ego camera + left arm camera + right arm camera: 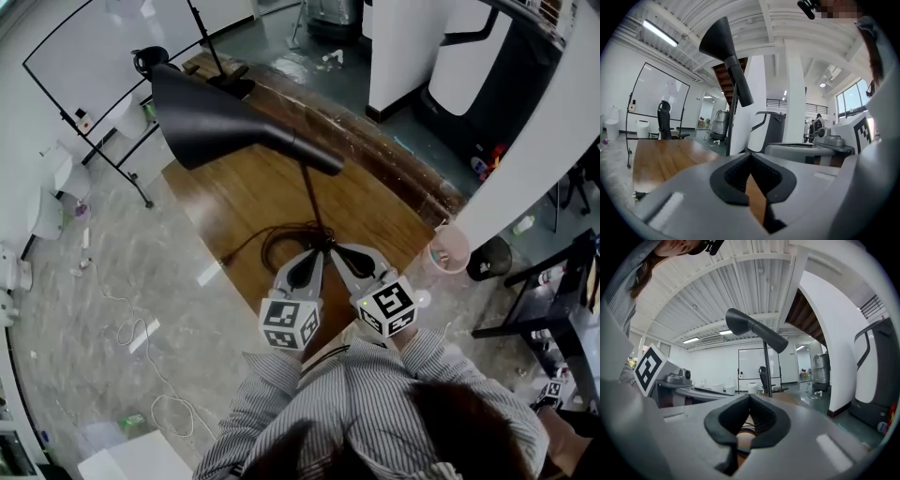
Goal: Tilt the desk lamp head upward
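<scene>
The desk lamp head stands high above the lamp's base on the wooden table. The left gripper and right gripper sit low beside that base — jaws pressed together, holding nothing. Neither touches the head, so the tilt looks either unstarted or finished — I cannot tell which.

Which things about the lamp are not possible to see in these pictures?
- Pole foot: head view, covered by the shut fingers of the left gripper and right gripper.
- How the pole joins the lamp head: every view, too small and dark.
- Cable end: head view, too small to identify.
</scene>
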A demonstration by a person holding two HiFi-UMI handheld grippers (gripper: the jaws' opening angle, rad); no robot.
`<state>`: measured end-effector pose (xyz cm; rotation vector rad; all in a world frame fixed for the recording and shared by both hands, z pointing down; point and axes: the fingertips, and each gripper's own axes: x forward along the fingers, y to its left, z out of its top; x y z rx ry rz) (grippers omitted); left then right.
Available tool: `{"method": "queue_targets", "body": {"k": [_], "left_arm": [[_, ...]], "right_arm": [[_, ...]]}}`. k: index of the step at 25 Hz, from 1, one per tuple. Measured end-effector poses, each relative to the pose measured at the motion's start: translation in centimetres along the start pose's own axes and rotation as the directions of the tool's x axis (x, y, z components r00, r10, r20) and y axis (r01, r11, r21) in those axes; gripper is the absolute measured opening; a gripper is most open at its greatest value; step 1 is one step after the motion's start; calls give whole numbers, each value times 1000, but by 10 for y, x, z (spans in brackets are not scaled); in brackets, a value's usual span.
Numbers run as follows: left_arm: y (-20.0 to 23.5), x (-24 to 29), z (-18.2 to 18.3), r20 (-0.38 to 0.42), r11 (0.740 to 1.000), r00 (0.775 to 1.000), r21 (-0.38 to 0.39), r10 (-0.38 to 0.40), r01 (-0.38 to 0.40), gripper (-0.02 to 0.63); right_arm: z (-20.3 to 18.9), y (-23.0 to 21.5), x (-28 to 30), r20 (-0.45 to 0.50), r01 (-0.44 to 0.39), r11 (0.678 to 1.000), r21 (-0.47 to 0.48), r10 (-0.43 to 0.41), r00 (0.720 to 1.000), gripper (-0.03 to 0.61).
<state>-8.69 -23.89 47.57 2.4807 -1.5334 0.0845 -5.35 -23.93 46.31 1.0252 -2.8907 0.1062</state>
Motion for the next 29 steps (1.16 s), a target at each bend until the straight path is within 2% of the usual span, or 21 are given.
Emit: {"method": "queue_targets", "body": {"k": [5,22,29], "left_arm": [[2,-5,-2,-6,1000,1000,16,11,-11,6],[0,10,-5,-8,1000,1000,-10,11,-11,5],[-1,14,-1,-5,1000,1000,2,2,-2,5]], "right_arm": [[-1,5,-3,-15,0,1000,-28,0,1000,2],[-9,-5,1,-54,-37,999,-23,36,998,2],[-6,-6,6,-51,-44,999,-27,43,998,2]]}}
